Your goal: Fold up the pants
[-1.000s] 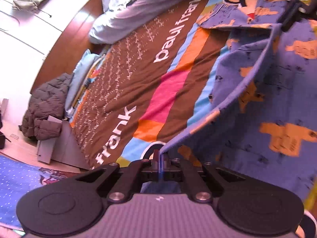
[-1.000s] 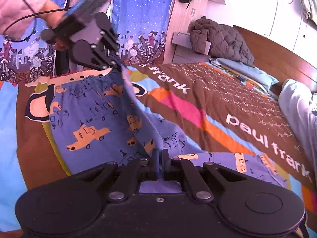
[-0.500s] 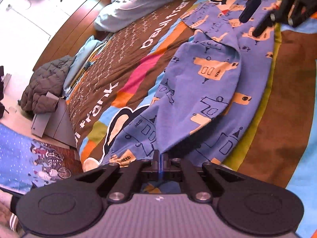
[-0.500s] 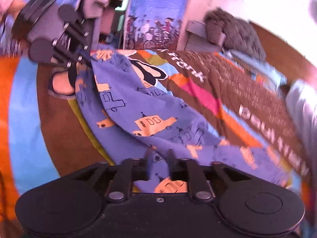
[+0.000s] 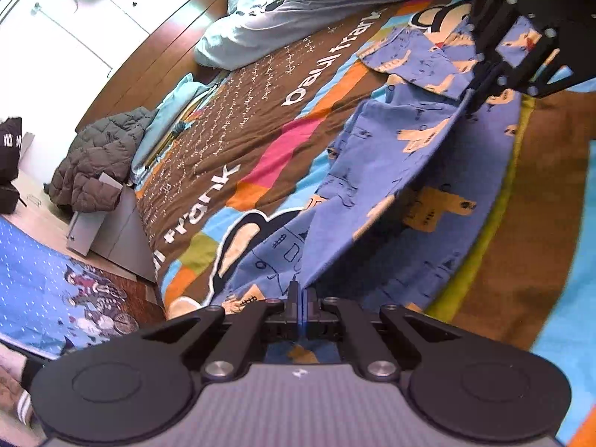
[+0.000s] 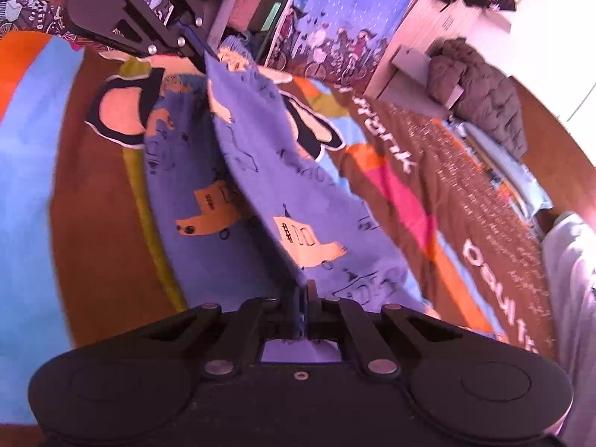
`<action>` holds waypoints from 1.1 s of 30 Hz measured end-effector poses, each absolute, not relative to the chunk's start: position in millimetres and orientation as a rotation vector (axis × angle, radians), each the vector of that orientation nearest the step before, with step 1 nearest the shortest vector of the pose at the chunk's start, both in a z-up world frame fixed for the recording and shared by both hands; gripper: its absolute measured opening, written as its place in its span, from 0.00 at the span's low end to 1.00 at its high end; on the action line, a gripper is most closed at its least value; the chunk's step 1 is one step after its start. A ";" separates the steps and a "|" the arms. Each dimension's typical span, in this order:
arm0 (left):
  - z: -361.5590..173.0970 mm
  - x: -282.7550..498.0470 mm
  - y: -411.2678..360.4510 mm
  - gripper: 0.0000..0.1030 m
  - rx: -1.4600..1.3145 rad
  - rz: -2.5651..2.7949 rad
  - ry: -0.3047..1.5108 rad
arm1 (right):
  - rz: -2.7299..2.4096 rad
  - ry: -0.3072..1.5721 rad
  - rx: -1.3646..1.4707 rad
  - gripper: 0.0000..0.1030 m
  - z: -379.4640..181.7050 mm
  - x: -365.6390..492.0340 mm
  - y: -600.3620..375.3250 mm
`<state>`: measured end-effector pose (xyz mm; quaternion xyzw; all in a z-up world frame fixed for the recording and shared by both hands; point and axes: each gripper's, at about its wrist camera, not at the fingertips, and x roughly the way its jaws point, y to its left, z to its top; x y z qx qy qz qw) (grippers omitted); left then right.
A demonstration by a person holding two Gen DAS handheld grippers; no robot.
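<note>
Blue pants printed with orange vehicles lie on a striped bedspread. My left gripper is shut on the edge of one end of the pants. My right gripper is shut on the other end of the same edge; it also shows in the left wrist view. The edge is stretched taut between the two grippers and raised above the lower layer of the pants. The left gripper shows in the right wrist view.
A grey quilt lies at the head of the bed. A dark puffy jacket sits on a bedside cabinet. A blue patterned curtain hangs past the foot of the bed. White wardrobes stand behind.
Both grippers have carried the raised pants edge across over the lower layer. The fabric between them has gone from slack to taut. The right gripper's jaws, apart half a second ago, are now closed on the fabric.
</note>
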<state>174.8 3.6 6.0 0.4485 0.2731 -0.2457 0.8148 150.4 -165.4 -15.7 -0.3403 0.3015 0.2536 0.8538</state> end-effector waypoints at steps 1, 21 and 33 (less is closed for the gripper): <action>2.5 171.0 4.6 0.00 0.956 -0.526 0.597 | 0.540 0.632 -0.721 0.00 -11.9 140.4 -166.0; 17.0 155.6 -6.4 0.82 0.449 -0.559 0.782 | 0.381 0.776 -0.302 0.66 6.7 82.1 -238.8; -12.3 201.0 -159.3 0.98 0.155 -0.793 0.751 | -0.048 0.724 0.166 0.99 -0.7 31.7 -369.8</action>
